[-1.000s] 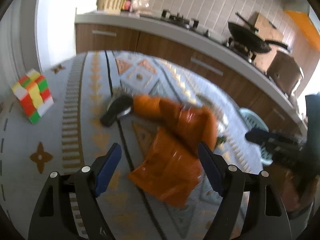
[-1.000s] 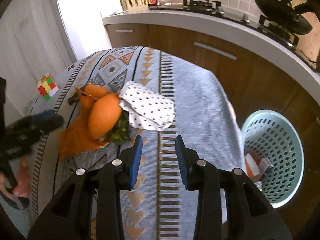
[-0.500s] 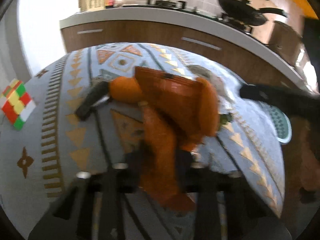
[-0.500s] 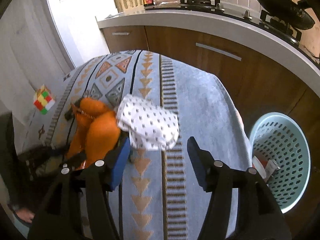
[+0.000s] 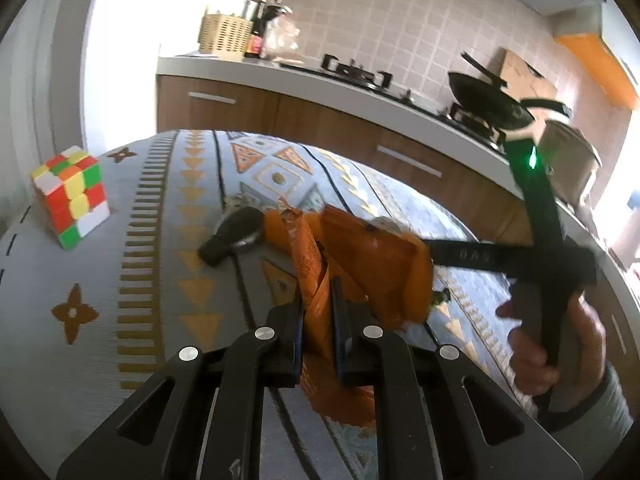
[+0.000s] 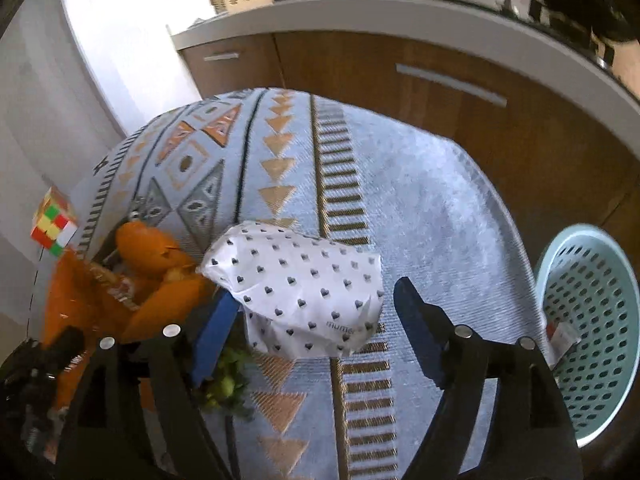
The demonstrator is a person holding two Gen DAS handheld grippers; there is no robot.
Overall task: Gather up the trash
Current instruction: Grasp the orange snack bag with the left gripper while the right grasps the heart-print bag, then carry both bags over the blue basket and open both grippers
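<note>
My left gripper [image 5: 318, 316] is shut on an orange plastic wrapper [image 5: 372, 264] that lies crumpled on the patterned tablecloth [image 5: 160, 240]. The wrapper also shows at the left of the right wrist view [image 6: 104, 292]. My right gripper [image 6: 312, 324] is open, its blue fingers on either side of a white packet with black hearts [image 6: 300, 280]. Green vegetable scraps [image 6: 226, 384] lie under the left finger. A pale green trash basket [image 6: 592, 320] with some trash inside stands on the floor at the right. The right gripper appears in the left wrist view [image 5: 500, 256], held by a hand.
A Rubik's cube [image 5: 70, 196] sits at the table's left edge. A black object [image 5: 232, 236] lies beside the wrapper. Wooden cabinets and a counter [image 5: 360, 88] with a stove, pan [image 5: 488, 100] and basket are behind the table.
My left gripper closed on the orange wrapper. My right gripper opened wide and moved forward around the white heart-patterned packet.
</note>
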